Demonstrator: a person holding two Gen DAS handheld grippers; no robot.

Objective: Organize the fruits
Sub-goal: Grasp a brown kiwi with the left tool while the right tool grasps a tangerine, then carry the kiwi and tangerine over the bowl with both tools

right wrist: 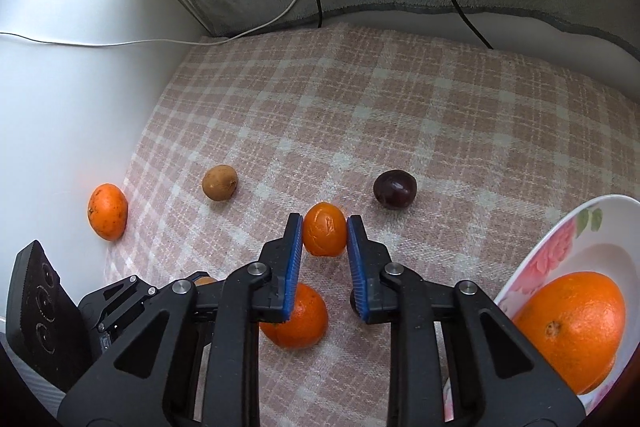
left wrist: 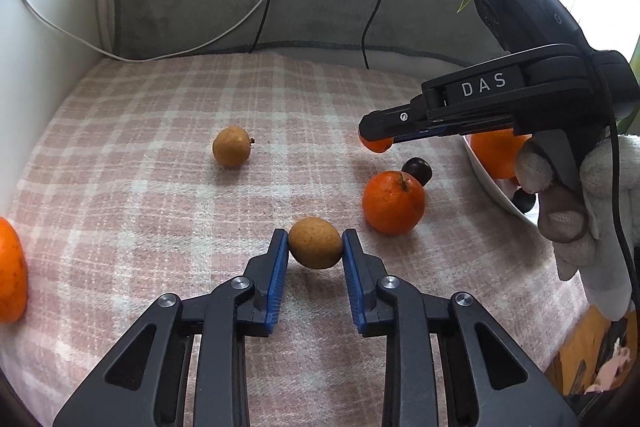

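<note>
Fruits scattered on plaid cloth (right wrist: 440, 115). Left gripper (left wrist: 315, 247) clamps a brown fruit (left wrist: 316, 242); right gripper (right wrist: 323, 239), marked "DAS", pinches a small orange (right wrist: 324, 234). Big orange (right wrist: 572, 327) sits in the floral bowl (right wrist: 560, 239).

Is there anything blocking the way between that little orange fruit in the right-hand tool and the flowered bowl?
Nothing visible does. The right gripper holds the small orange fruit above the pink plaid cloth; the white floral bowl sits to its right, with only bare cloth between.
</note>
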